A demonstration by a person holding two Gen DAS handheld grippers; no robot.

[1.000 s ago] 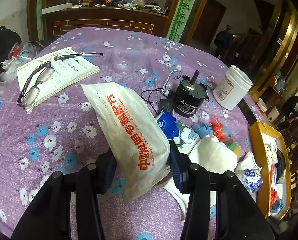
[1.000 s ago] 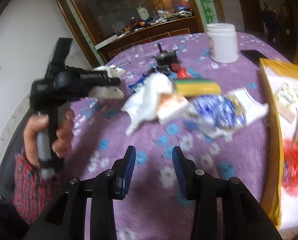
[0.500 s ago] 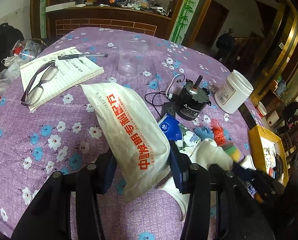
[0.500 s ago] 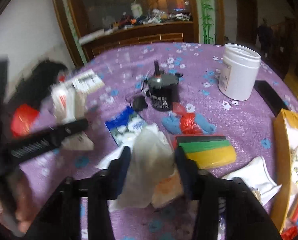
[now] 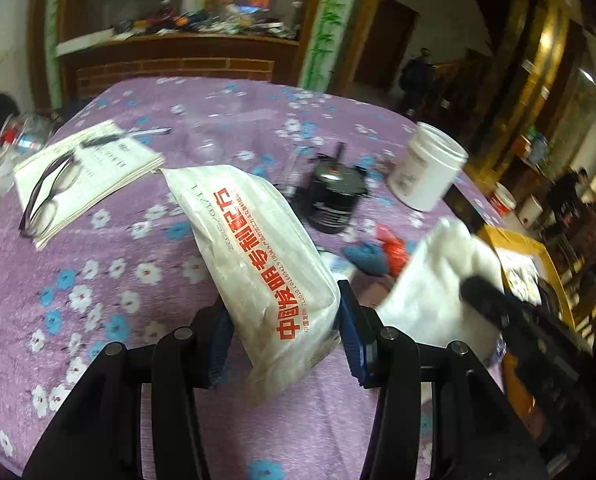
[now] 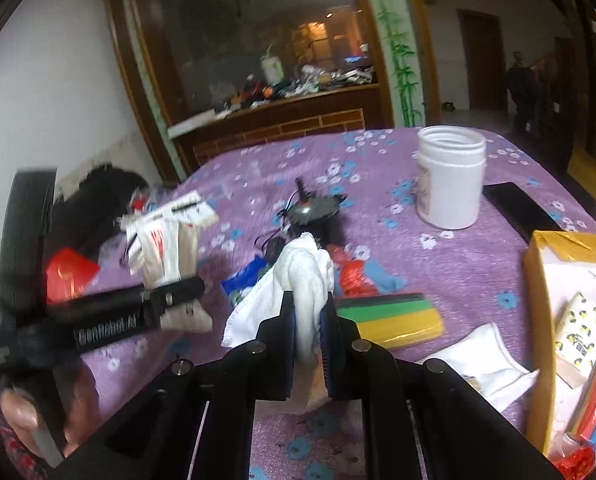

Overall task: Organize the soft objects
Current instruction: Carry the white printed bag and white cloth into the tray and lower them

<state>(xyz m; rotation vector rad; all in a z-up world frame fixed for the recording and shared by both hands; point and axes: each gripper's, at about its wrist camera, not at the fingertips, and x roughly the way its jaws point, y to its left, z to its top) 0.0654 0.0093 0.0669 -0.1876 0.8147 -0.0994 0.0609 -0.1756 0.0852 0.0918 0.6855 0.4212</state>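
A round worktop [image 5: 146,288] covered in a purple cloth printed with white and blue flowers spreads out ahead of both pairs of fingers. To the far right of the right gripper's fingers, a yellow cardboard box [image 6: 538,280] sits open at the worktop's edge, with packets and coloured sticks inside.

The left gripper [image 5: 282,344] has its blue-padded fingers [image 5: 352,340] pinching a white plastic pouch printed with red Chinese characters [image 5: 258,252]. The pouch sticks out forward from between the fingers, lifted clear of the cloth. Beyond the fingers to the left lies a white paper notebook [image 5: 94,172] with dark-framed spectacles [image 5: 46,196] resting on it.

The right gripper [image 6: 308,340] has its fingers [image 6: 288,344] pressed nearly together, pinching a crumpled white cloth [image 6: 298,280]. The cloth bunches upward between them and hangs to the left of them.

Ahead of the right fingers and to the right stands a white plastic jar with no lid [image 6: 450,178]. Straight ahead, partly hidden by the cloth, is a black cylindrical motor with a short shaft [image 6: 314,212]. Just to the right of the fingers lies a sponge block striped black, green and yellow [image 6: 390,314], and nearer the box a flat white pouch [image 6: 478,356]. A small red plastic scrap on a blue glove [image 6: 354,272] lies between the motor and the sponge. A dark flat phone [image 6: 518,208] rests beyond the box.
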